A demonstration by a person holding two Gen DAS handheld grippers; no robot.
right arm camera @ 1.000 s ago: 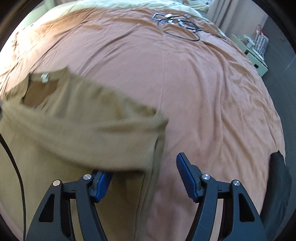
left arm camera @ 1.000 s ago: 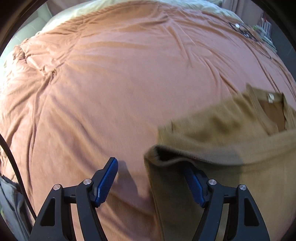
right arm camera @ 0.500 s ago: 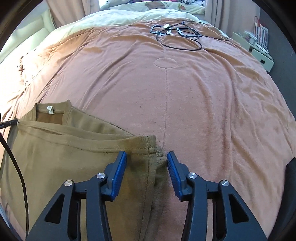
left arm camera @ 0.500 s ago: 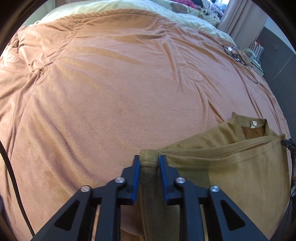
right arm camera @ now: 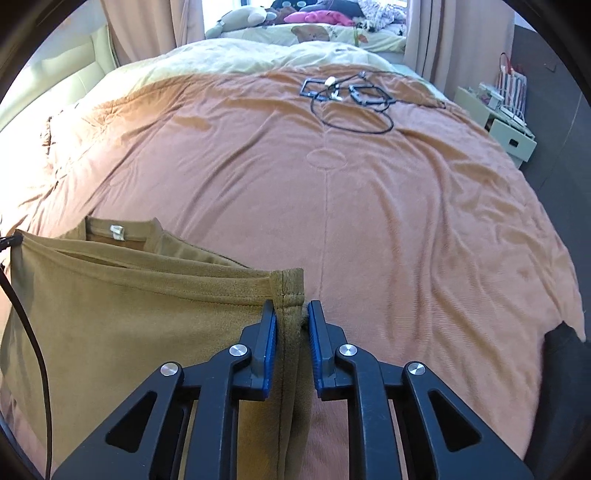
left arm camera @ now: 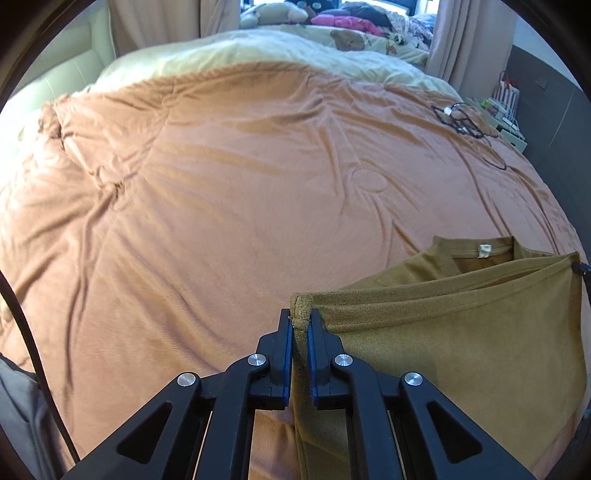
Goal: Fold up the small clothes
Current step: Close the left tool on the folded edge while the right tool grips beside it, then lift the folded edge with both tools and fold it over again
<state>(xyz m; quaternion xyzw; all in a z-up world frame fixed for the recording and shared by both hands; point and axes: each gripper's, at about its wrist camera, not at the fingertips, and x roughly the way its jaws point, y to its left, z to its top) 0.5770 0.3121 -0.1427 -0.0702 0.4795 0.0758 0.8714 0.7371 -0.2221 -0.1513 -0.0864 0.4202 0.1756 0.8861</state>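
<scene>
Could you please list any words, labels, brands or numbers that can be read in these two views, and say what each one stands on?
No text can be read in either view.
Neck tag inside the collar of the brown shirt: too small to show any print.
Items on the side shelf beside the bed: too small and blurred to read.

We are in a home bedroom; a wide bed under an orange-brown blanket (right arm camera: 369,206) fills our view; at twelve o'clock lie a pale duvet (right arm camera: 258,55), soft toys (right arm camera: 240,16) and curtains (right arm camera: 147,29); at two o'clock stands a bedside cabinet (right arm camera: 513,136).
</scene>
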